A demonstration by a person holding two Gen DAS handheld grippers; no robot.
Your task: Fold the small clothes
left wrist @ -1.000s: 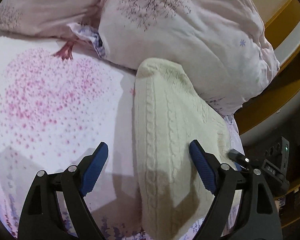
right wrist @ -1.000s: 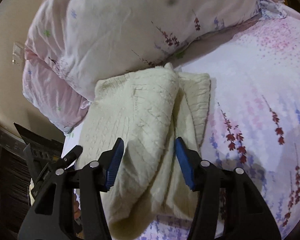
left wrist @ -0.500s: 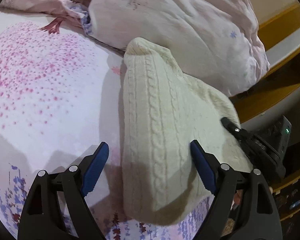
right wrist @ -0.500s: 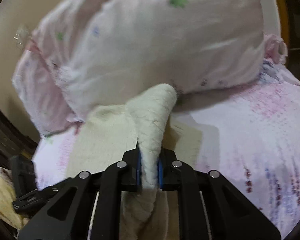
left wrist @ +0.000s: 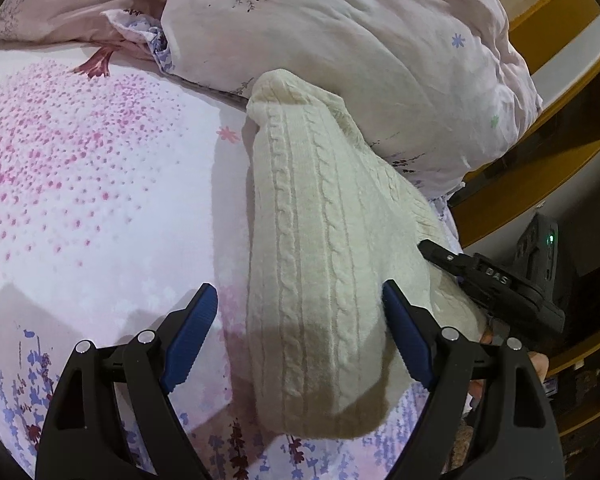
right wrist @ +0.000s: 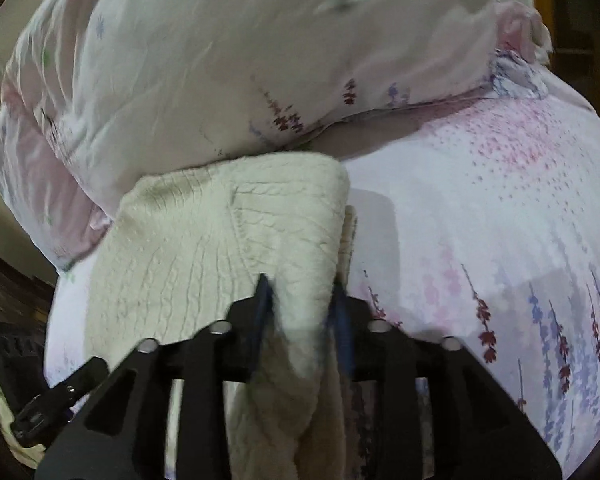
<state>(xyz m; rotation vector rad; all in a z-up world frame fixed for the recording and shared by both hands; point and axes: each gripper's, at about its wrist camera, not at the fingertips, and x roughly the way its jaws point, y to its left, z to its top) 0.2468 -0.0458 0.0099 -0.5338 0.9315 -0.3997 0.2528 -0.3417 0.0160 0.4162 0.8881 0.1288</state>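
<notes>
A cream cable-knit sweater (left wrist: 320,264) lies folded on the flowered bed sheet (left wrist: 80,200), its far end against a pillow. My left gripper (left wrist: 300,336) is open just above the sweater's near end, one blue pad on each side, not touching it. My right gripper (right wrist: 300,316) is shut on a thick fold of the same sweater (right wrist: 204,240) and holds it raised off the bed. The right gripper's black body also shows in the left wrist view (left wrist: 488,284), at the sweater's right edge.
Two pale pink pillows (left wrist: 340,40) lie along the head of the bed, right behind the sweater; one also shows in the right wrist view (right wrist: 220,60). A wooden bed frame (left wrist: 532,184) and dark furniture stand past the bed's edge. The sheet (right wrist: 480,220) stretches beside the sweater.
My right gripper closed on a fold of the sweater and lifted it, and has since swung with it. My left gripper stayed open and shifted slightly over the sweater's near end.
</notes>
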